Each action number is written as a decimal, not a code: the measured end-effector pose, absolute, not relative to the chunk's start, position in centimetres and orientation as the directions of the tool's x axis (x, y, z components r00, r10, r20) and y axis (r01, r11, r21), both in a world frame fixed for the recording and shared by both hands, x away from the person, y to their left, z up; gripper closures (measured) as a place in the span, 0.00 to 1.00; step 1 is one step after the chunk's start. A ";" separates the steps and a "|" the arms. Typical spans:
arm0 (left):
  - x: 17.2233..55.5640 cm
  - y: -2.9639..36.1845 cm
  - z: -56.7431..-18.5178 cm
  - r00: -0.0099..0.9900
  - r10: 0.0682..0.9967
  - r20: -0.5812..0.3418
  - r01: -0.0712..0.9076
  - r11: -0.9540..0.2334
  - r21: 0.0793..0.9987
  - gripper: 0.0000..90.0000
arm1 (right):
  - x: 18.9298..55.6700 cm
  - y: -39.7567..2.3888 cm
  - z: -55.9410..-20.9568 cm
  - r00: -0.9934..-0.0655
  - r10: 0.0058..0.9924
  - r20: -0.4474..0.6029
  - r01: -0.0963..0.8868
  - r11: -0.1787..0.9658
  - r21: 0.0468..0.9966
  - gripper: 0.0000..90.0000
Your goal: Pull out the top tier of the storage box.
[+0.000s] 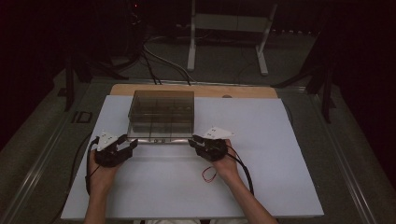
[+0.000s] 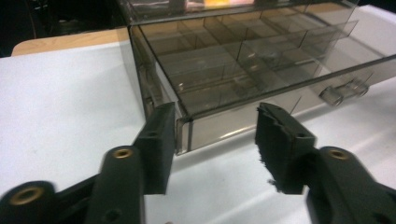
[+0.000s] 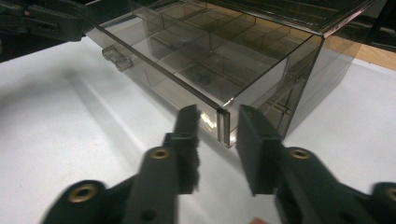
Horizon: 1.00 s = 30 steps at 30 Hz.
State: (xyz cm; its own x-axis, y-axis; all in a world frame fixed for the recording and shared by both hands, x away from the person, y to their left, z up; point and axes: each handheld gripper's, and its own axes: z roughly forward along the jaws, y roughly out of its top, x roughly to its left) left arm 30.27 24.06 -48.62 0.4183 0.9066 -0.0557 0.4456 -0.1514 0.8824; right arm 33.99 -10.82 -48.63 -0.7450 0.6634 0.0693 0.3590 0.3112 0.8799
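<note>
- Dim room beyond, with cables and a white stand (image 1: 227, 28) on the floor; white sheet (image 1: 261, 154) spread over the wooden counter (image 1: 196, 90).
- Smoked clear plastic organizer box (image 1: 162, 112) near the far middle of the sheet, its divided drawer (image 2: 243, 70) pulled partway out toward the person.
- Left claw (image 1: 127, 144) at the drawer's front left corner: jaws roughly half open, astride the corner, one pad just beside the side wall, the other clear of the front panel; nothing gripped.
- Right claw (image 1: 196, 141) at the front right corner (image 3: 224, 123): jaws narrower, one either side of the corner post, with a sliver of gap at each pad (so no hold there either, by the look of it).
- Likely light, stiff and brittle; glossy walls apt to slip under a pad, thin partitions apt to crack if squeezed hard.
- Best purchase probably at the thick corner posts or the small clear pull (image 2: 343, 91) at mid-front, both sides pushed or pulled evenly so the drawer does not skew and jam.
- Compartments seemingly empty, though hard to tell through the tint.
</note>
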 end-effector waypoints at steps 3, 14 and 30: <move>30.2 24.2 -48.5 0.415 0.908 -0.066 0.438 -0.136 0.889 0.46 | 34.0 -10.9 -48.5 -0.744 0.663 0.081 0.363 0.300 0.882 0.66; 29.7 24.1 -47.8 0.418 0.905 -0.073 0.407 -0.115 0.906 0.18 | 34.2 -11.6 -47.9 -0.756 0.643 0.127 0.368 0.257 0.894 0.47; 28.3 24.5 -47.2 0.413 0.910 -0.035 0.376 -0.136 0.917 0.03 | 33.9 -12.2 -47.1 -0.729 0.673 0.125 0.370 0.233 0.899 0.03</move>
State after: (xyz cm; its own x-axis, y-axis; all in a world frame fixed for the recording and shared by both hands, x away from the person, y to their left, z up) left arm 28.30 24.52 -47.23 0.4129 0.9101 -0.0348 0.3763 -0.1356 0.9165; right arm 33.87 -12.20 -47.09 -0.7289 0.6730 0.1254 0.3698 0.2329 0.8994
